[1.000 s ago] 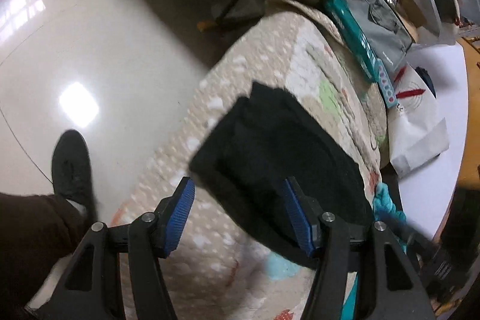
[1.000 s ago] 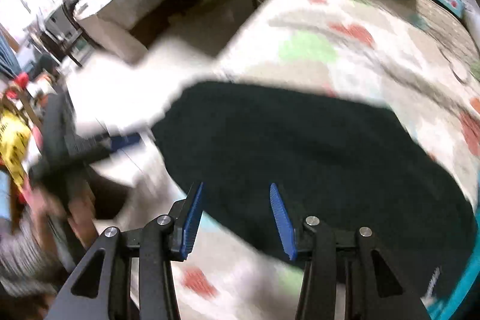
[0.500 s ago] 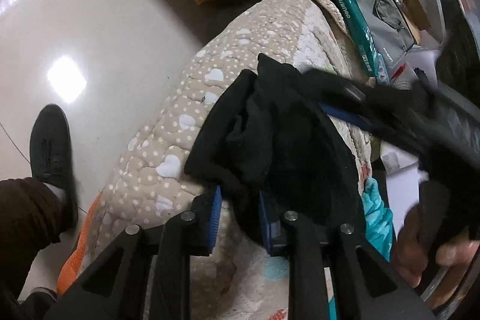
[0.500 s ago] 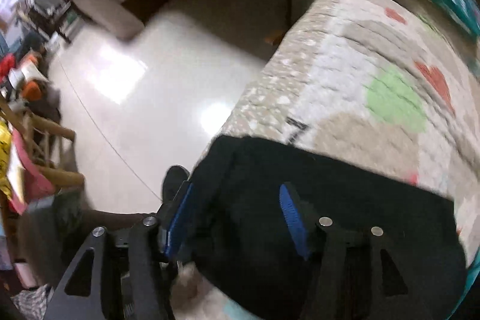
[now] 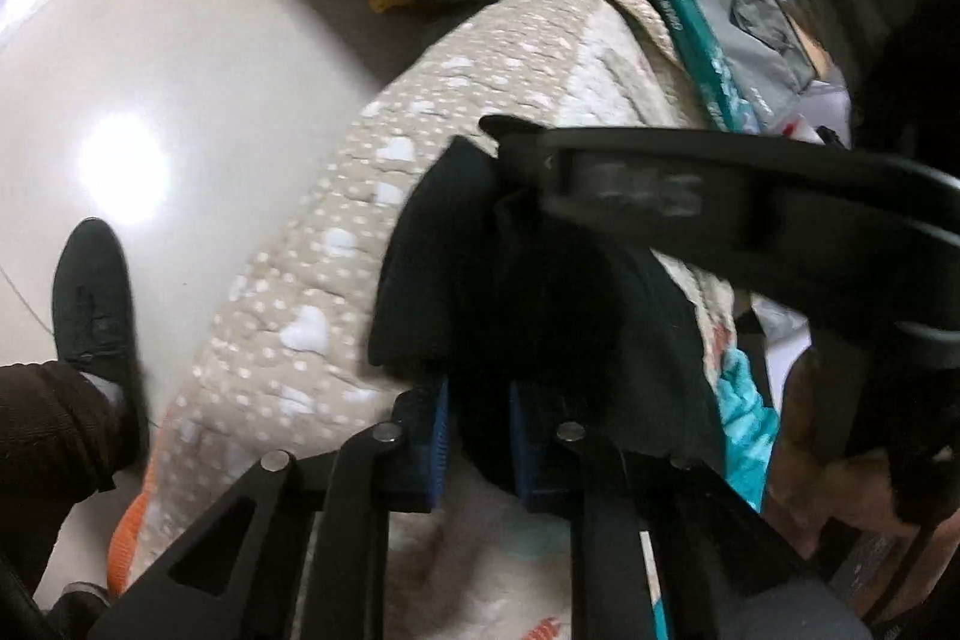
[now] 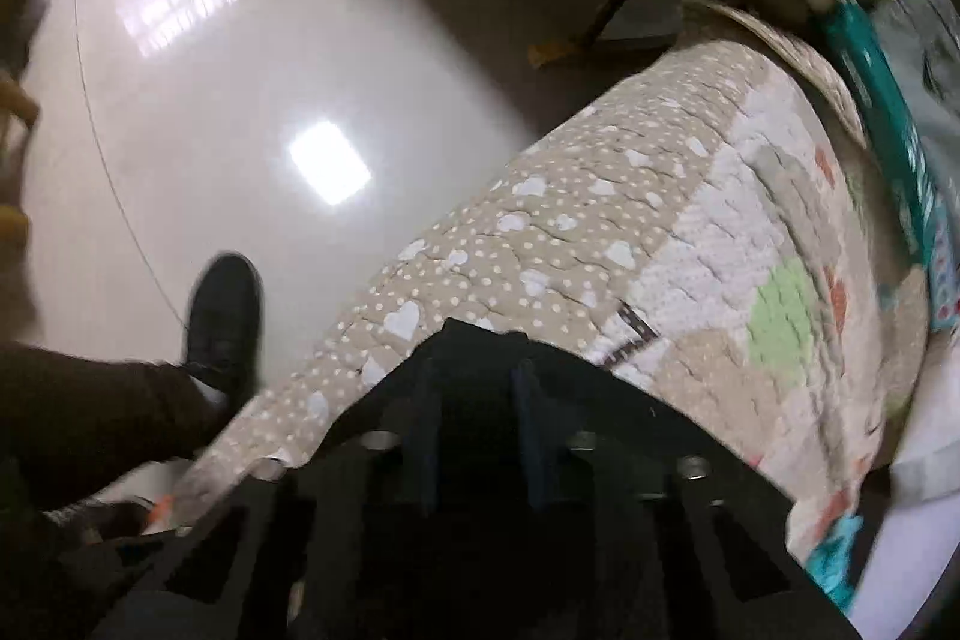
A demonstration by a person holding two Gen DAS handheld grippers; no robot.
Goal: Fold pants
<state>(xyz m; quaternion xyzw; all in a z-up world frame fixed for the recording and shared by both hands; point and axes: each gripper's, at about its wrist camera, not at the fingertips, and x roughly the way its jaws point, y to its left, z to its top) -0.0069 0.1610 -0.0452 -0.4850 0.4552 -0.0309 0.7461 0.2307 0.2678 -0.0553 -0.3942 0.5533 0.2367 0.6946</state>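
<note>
Since a second ago both tongs are closing: left tongs [image 5: 477,436] and right tongs [image 6: 474,436] are pinching the black pants [image 5: 540,292] on the quilt [image 5: 336,244]; folding is partway, unfinished.

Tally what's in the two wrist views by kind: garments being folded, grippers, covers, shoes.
Black pants: 1
Grippers: 2, the left gripper and the right gripper, both clamped on the pants
Patterned quilt: 1
Black shoe: 1
Total: 5
</note>
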